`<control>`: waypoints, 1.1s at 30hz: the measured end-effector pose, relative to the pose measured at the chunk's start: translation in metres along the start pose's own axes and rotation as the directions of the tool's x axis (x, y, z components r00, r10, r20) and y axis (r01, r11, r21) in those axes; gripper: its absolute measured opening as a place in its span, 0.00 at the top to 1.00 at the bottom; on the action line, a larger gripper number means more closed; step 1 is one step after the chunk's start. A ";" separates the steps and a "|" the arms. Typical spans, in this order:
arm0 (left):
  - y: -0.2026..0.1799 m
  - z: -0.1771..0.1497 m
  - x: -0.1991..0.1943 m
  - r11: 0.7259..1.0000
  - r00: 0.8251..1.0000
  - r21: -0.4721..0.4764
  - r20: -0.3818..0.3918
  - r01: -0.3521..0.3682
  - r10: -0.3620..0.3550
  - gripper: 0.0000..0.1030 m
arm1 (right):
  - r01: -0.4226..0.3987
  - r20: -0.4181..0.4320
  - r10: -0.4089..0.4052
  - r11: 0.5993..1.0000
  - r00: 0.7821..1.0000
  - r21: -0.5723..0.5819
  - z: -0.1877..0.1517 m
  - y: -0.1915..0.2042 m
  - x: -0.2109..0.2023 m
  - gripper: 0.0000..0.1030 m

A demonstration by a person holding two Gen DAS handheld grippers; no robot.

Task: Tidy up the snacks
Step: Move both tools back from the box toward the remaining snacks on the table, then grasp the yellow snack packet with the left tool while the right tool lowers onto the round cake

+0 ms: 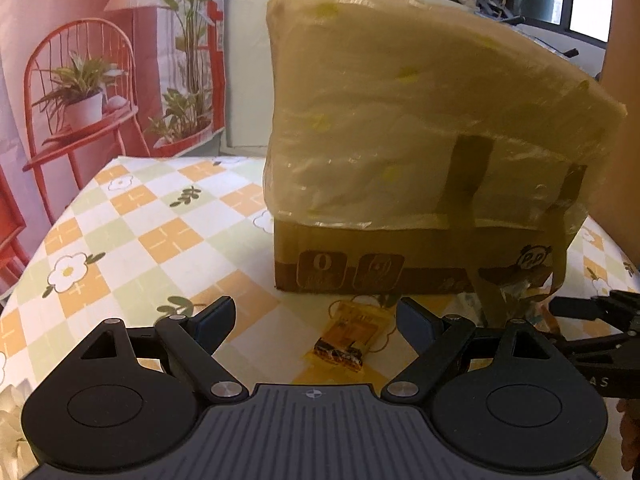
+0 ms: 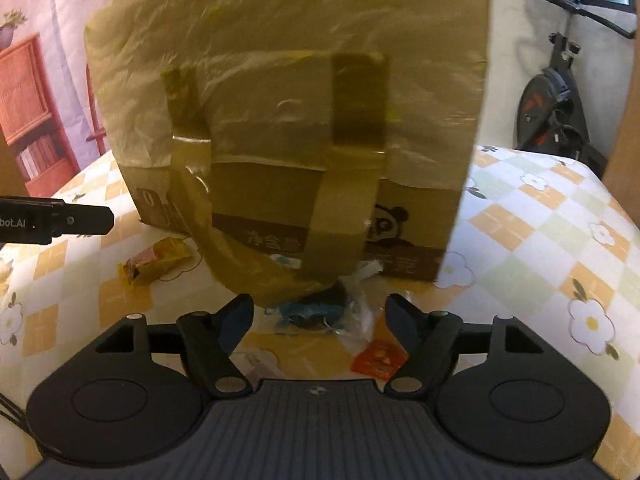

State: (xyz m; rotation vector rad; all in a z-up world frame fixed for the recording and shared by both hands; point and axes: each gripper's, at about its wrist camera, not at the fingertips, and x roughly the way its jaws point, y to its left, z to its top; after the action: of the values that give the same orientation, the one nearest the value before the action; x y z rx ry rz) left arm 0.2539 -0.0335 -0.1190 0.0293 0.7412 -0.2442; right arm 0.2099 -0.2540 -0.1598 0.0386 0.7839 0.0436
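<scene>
A cardboard box (image 1: 376, 264) stands on the checkered tablecloth, covered by a yellowish plastic bag (image 1: 400, 112) whose handles hang down its front (image 2: 340, 220). A yellow snack packet (image 1: 352, 334) lies on the cloth between the fingers of my left gripper (image 1: 316, 320), which is open and empty. The packet also shows in the right wrist view (image 2: 156, 260), left of the box. My right gripper (image 2: 320, 316) is open and empty. Between its fingers lie a blue-and-black wrapped snack (image 2: 316, 312) and an orange packet (image 2: 378, 360).
The table (image 1: 120, 232) carries a flower-pattern checkered cloth. A printed backdrop with a red chair (image 1: 76, 92) hangs behind. An exercise bike (image 2: 556, 104) stands beyond the table's far right. The other gripper's tip (image 2: 76, 220) shows at the left.
</scene>
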 end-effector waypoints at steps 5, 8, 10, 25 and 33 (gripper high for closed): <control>0.001 -0.004 0.012 1.000 0.999 0.003 -0.036 0.016 -0.016 0.13 | 0.000 -0.030 -0.001 0.999 1.000 -0.032 0.007 0.006 0.020 0.24; -0.001 -0.007 0.019 0.999 0.998 0.013 -0.055 0.034 -0.033 0.13 | 0.005 -0.035 -0.007 0.999 0.999 -0.039 0.010 0.007 0.028 0.24; -0.003 -0.007 0.024 0.999 0.997 0.029 -0.065 0.046 -0.044 0.13 | 0.004 -0.040 -0.005 0.999 0.999 -0.036 0.010 0.006 0.032 0.24; -0.010 -0.020 0.051 0.995 0.996 0.097 -0.090 0.037 -0.028 0.35 | -0.003 -0.016 0.003 1.000 1.000 0.020 -0.003 0.010 0.029 0.36; -0.003 -0.029 0.034 0.996 0.994 0.066 -0.089 0.065 -0.059 0.62 | -0.011 -0.016 0.011 1.000 1.000 0.021 -0.011 0.016 0.018 0.36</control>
State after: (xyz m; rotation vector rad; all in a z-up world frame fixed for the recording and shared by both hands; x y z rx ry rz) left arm 0.2583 -0.0405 -0.1628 0.0832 0.8205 -0.3295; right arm 0.2147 -0.2371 -0.1795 0.0626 0.8003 0.0462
